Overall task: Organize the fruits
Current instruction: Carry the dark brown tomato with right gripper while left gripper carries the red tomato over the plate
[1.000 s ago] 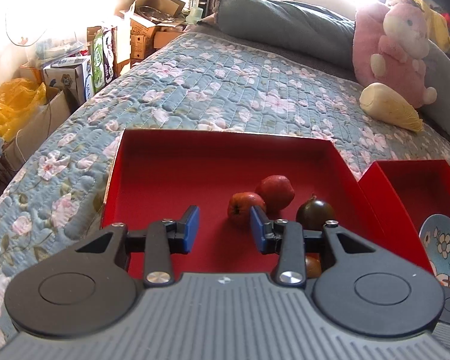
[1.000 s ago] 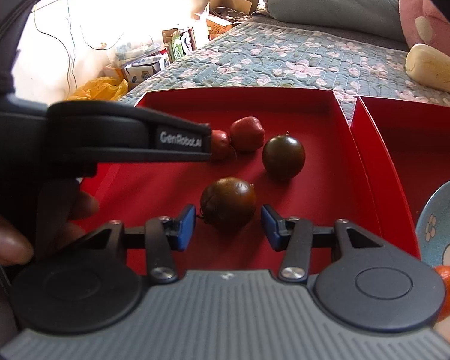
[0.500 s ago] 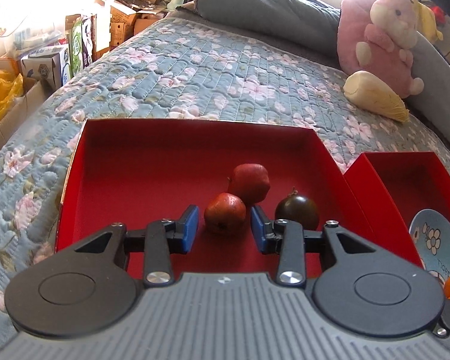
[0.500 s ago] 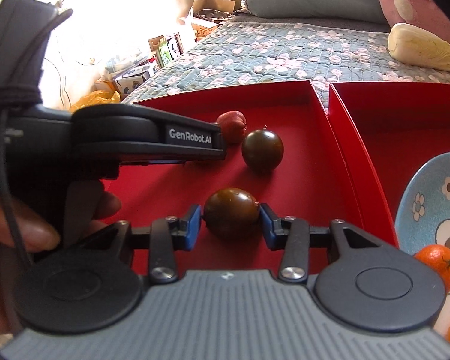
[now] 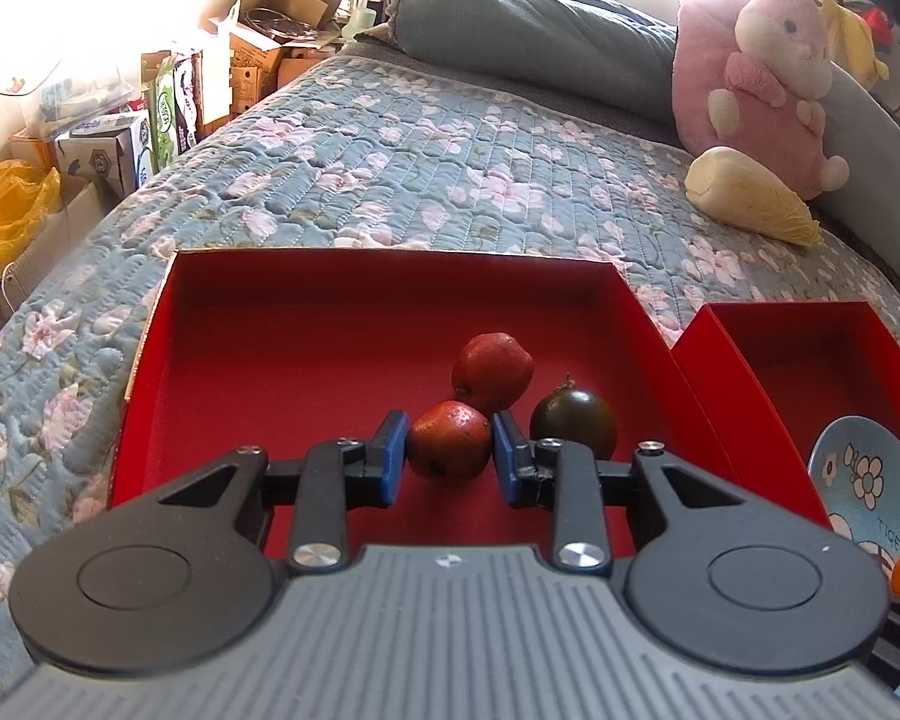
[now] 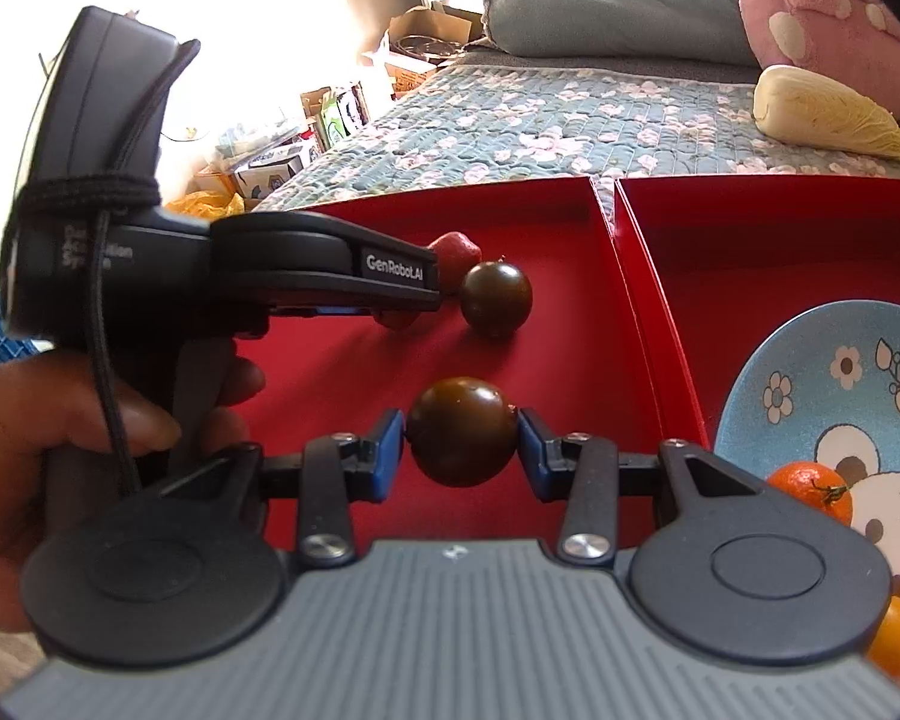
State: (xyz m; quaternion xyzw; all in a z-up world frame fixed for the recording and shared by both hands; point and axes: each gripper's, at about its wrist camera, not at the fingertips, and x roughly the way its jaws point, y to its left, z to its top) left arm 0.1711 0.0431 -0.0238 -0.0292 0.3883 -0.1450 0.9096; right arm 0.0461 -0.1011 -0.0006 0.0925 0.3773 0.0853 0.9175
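Both claws clamped on fruit inside the left red tray on the bed.

Nearest, the right claw (image 6: pixel 461 444) is closed on a dark brown-green tomato (image 6: pixel 462 429), its blue pads pressing both sides, above the floor of the left red tray (image 6: pixel 570 360). The left claw (image 5: pixel 448 450) is likewise clamped on a small red fruit (image 5: pixel 449 446) in the same tray (image 5: pixel 282 360). Just beyond it sits a second red fruit (image 5: pixel 492 372), touching the held one, with a second dark tomato (image 5: pixel 575 423) just to its right. To the right, a second red tray (image 6: pixel 750 252) holds a blue floral plate (image 6: pixel 810 396) carrying orange citrus fruits (image 6: pixel 813 489) at its near edge. Farther off on the floral quilt (image 5: pixel 420 168) lie a pale cabbage (image 5: pixel 750 195) and a pink plush toy (image 5: pixel 768 78).
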